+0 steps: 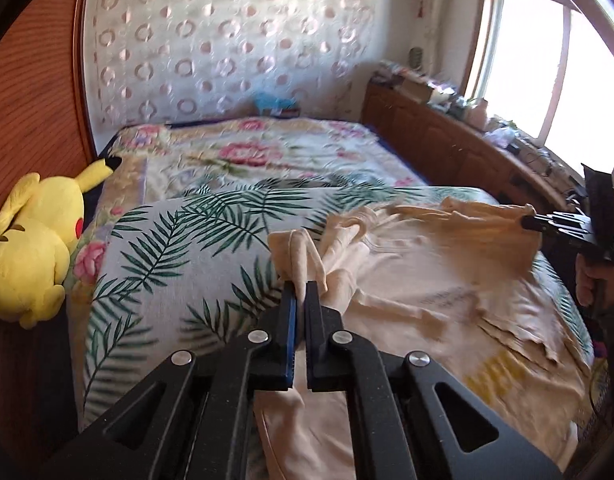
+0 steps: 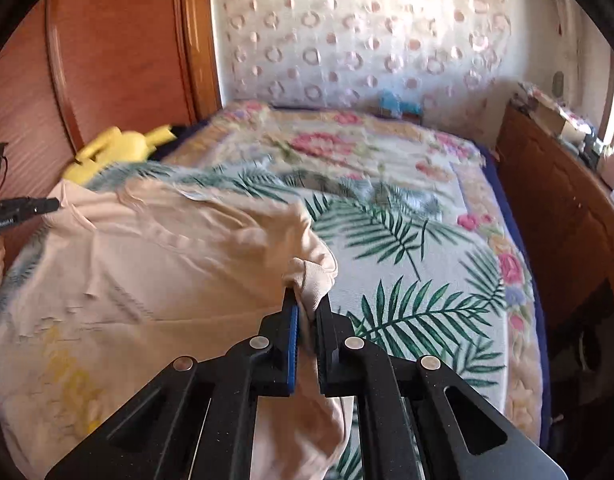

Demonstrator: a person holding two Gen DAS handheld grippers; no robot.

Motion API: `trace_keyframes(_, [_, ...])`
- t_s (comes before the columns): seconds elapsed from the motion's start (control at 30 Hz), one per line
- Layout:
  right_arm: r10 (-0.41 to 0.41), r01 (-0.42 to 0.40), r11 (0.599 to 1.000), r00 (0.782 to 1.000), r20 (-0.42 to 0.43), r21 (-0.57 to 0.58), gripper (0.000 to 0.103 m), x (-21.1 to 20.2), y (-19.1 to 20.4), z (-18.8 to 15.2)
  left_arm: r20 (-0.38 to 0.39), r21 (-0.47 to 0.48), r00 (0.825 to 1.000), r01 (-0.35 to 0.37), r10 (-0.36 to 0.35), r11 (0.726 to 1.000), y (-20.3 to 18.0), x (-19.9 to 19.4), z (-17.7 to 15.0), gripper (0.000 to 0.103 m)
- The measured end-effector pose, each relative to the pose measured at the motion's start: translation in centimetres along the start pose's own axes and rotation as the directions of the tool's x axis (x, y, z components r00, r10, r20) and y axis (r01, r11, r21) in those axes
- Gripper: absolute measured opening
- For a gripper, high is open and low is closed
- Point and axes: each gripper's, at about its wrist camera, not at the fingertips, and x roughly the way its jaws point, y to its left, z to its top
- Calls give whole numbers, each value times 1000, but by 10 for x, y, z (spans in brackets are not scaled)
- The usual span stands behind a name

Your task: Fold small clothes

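A pale peach shirt [image 1: 407, 280] with a cracked yellow print lies spread over a palm-leaf cloth [image 1: 175, 264] on the bed. My left gripper [image 1: 301, 286] is shut on a bunched edge of the shirt. My right gripper [image 1: 525, 222] shows at the right of the left wrist view, shut on the shirt's far edge. In the right wrist view the right gripper [image 2: 307, 294] pinches a bunched corner of the shirt [image 2: 167, 272], and the left gripper [image 2: 53, 204] holds the opposite edge at the far left.
A yellow plush toy [image 1: 35, 248] lies at the bed's left edge by the wooden headboard [image 1: 31, 100]. A floral blanket [image 1: 267, 152] covers the far bed. A cluttered wooden cabinet [image 1: 459, 136] runs along the right under a window [image 1: 547, 72].
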Motion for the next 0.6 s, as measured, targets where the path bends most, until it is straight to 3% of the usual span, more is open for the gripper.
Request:
trace_keyframes(0.17, [43, -42, 999, 995, 93, -5, 7, -69, 15, -38, 71, 2, 997, 12, -12, 1000, -11, -62, -39, 4])
trace_keyframes(0.3, [61, -65, 998, 992, 114, 27, 7, -106, 12, -73, 95, -30, 995, 10, -7, 999, -4, -96, -68, 4])
trace_keyframes(0.47, [52, -58, 996, 994, 94, 61, 7, -136, -1, -107, 96, -59, 995, 3, 3, 998, 1, -124, -102, 4])
trace_keyframes(0.6, [57, -61, 997, 997, 58, 57, 7, -160, 4, -123, 55, -43, 998, -10, 12, 999, -3, -138, -118, 4])
